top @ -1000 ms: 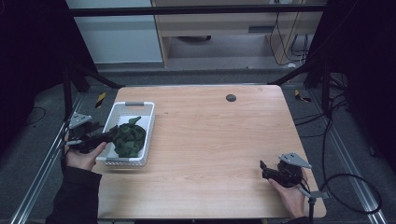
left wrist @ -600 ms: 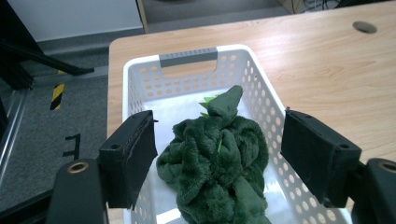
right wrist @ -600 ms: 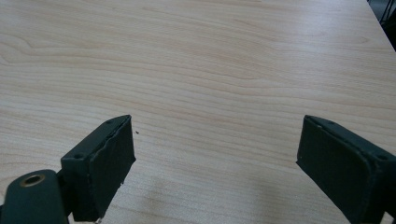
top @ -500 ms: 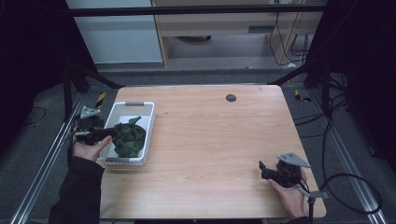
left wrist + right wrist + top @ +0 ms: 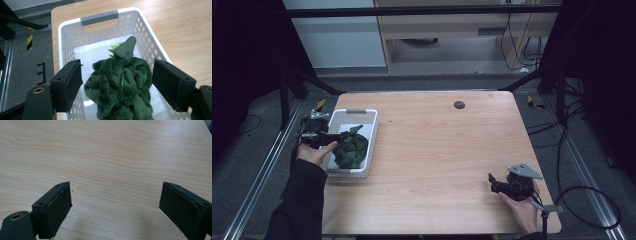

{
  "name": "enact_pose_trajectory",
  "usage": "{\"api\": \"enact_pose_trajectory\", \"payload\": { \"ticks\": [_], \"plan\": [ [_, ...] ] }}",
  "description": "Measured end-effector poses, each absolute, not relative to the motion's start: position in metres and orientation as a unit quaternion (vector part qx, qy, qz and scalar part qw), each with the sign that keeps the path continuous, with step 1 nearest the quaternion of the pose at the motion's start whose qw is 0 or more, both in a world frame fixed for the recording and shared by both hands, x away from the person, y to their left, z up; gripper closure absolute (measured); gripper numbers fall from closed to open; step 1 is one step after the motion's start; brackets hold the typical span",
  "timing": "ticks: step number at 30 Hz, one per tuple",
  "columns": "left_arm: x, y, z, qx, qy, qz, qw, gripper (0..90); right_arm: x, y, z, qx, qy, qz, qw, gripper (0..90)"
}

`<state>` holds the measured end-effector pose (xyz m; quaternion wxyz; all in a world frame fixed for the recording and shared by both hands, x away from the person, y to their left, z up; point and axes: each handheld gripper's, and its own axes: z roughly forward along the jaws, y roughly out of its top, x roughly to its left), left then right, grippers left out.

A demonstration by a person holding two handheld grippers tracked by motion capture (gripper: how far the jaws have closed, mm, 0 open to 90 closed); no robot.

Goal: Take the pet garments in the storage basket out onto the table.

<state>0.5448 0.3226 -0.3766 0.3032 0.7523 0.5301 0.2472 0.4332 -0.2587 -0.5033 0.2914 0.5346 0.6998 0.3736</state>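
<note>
Left gripper [image 5: 117,82]: jaws are being held wide apart, one on each side of the dark green plush toy [image 5: 120,87], a crumpled, velvety lump with small lighter green spikes near its top. In the left gripper view a gap is showing between each black pad and the plush, so nothing is being squeezed. The toy is being straddled rather than held, as far as can be judged.

The plush toy is lying inside the white perforated plastic basket [image 5: 147,37], toward the basket's near end, with the grey-handled far end bare. In the high view the basket [image 5: 371,145] is sitting at the left edge of the light wooden tabletop [image 5: 452,150], lengthwise along that edge, and the left gripper [image 5: 331,138] is being reached in over the basket's outer wall by the person's left hand [image 5: 314,152].

Right gripper [image 5: 115,205]: jaws are likewise being kept wide, with bare wood grain between them. In the high view it [image 5: 498,184] is being rested near the front right corner of the tabletop, well apart from the basket.

Step in hand, as judged: the plush is being lined up for a grasp, presumably for lifting out of the basket. The next move is calling for the left jaws to be closed firmly on the bulk of the soft body, deep enough that pile alone is not being pinched, then a straight lift clear of the basket rim.
</note>
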Motion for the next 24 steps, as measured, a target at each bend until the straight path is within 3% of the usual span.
{"api": "enact_pose_trajectory", "payload": {
  "ticks": [24],
  "plan": [
    [0.568, 0.317, -0.403, 0.782, 0.539, 0.2, 0.24, 20.2, 0.434, -0.258, -0.504, 0.533, 0.705, 0.37, 0.286, 10.4]
  ]
}}
